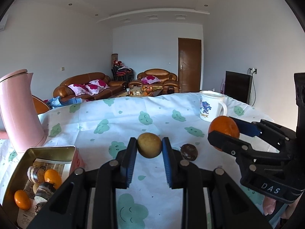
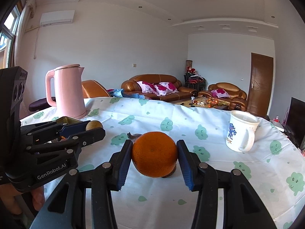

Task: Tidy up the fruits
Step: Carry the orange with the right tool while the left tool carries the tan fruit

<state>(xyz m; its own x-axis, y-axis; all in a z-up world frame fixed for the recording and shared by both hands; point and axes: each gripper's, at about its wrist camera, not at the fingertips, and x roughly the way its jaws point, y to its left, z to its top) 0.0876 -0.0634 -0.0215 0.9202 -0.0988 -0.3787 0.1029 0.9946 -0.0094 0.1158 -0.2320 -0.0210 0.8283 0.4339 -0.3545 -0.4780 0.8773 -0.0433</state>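
Note:
My left gripper (image 1: 149,147) is shut on a yellow-green round fruit (image 1: 149,144) and holds it above the tablecloth; it also shows in the right wrist view (image 2: 91,128). My right gripper (image 2: 154,155) is shut on an orange (image 2: 154,153); the orange also shows in the left wrist view (image 1: 224,128). A dark brown fruit (image 1: 188,151) lies on the cloth between the two grippers, mostly hidden behind the orange in the right wrist view. A metal tin (image 1: 51,149) at the lower left holds small oranges (image 1: 52,177) and other pieces.
A pink kettle (image 1: 18,110) stands at the left behind the tin. A white mug (image 2: 241,131) stands at the right on the cloud-print tablecloth (image 1: 118,118). Sofas and a door lie beyond the table's far edge.

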